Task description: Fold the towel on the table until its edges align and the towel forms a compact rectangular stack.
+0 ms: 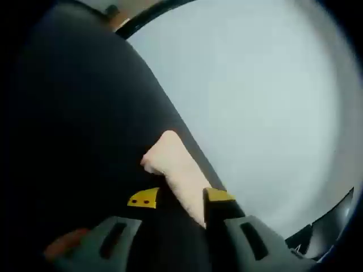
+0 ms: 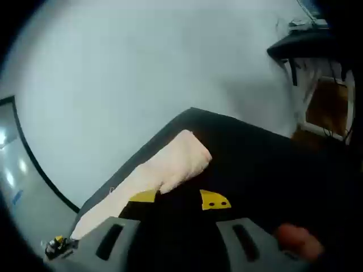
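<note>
A cream towel lies folded into a narrow strip along the edge of the black table. In the left gripper view its near end runs down between the yellow-tipped jaws of my left gripper, close to the right jaw. The jaws stand apart, open. In the right gripper view the towel runs from the table corner toward the lower left, passing behind the left jaw of my right gripper, which is also open. Nothing is clamped in either one.
The black table ends at an edge right beside the towel, with pale floor beyond. A dark desk with a wooden panel stands at the upper right. A small yellow-black object lies on the floor.
</note>
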